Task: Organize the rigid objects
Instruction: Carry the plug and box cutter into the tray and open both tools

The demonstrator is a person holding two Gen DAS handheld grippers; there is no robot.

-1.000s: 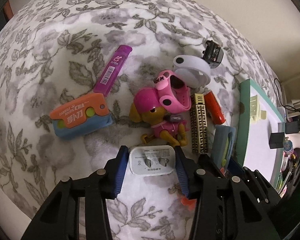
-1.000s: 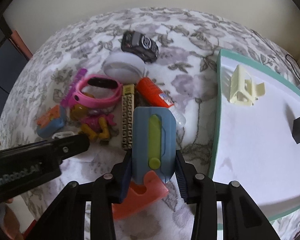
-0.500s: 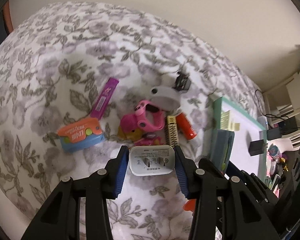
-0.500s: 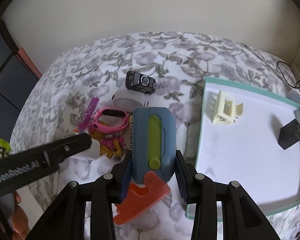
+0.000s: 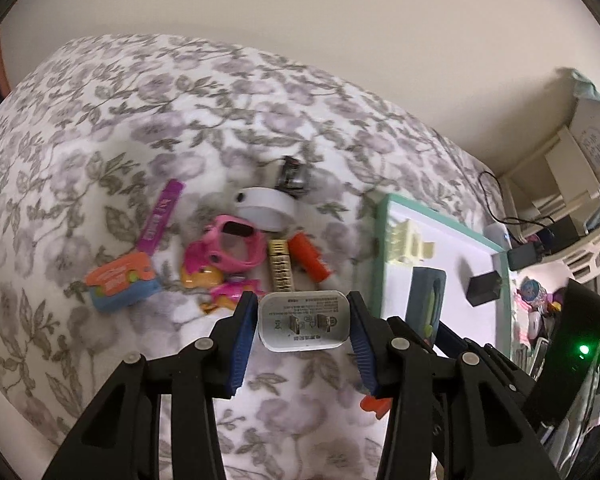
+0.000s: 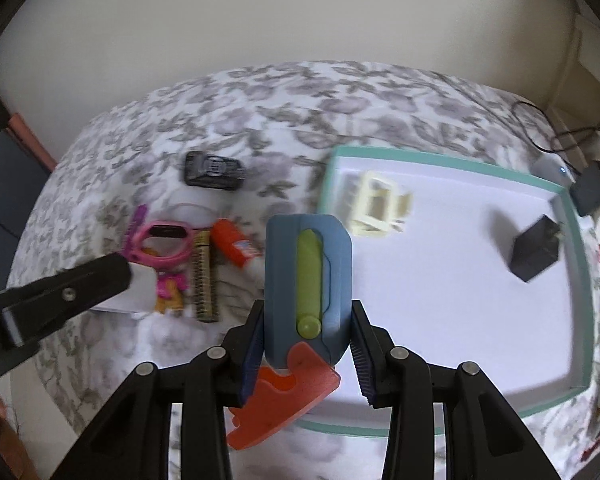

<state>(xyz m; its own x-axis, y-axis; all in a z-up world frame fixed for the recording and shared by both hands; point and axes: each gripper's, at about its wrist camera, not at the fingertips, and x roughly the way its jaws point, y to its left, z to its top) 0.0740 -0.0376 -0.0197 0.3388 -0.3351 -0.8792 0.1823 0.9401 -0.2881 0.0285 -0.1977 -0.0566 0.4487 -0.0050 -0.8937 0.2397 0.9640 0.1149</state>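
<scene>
your left gripper (image 5: 303, 322) is clamped on the white charger (image 5: 303, 320), both blue pads pressed to its short sides, prongs facing the camera, held clear above the floral cloth (image 5: 100, 120); your right gripper (image 6: 306, 340) is closed partway on the blue toy cutter (image 6: 308, 280), its green slider up and its orange blade end hanging back between the fingers, held over the near left edge of the teal-rimmed tray (image 6: 572, 280); in that tray lie a cream clip (image 6: 376, 204) and a black adapter (image 6: 534, 250), well apart; left of the tray, on the cloth, the pile sits close together: pink watch (image 5: 232, 246), gold block (image 5: 281, 270), orange tube (image 5: 310, 258), white ring (image 5: 264, 208), black toy car (image 6: 214, 170), purple strip (image 5: 160, 216) and a second orange-and-blue cutter (image 5: 122, 286) off to the left.
</scene>
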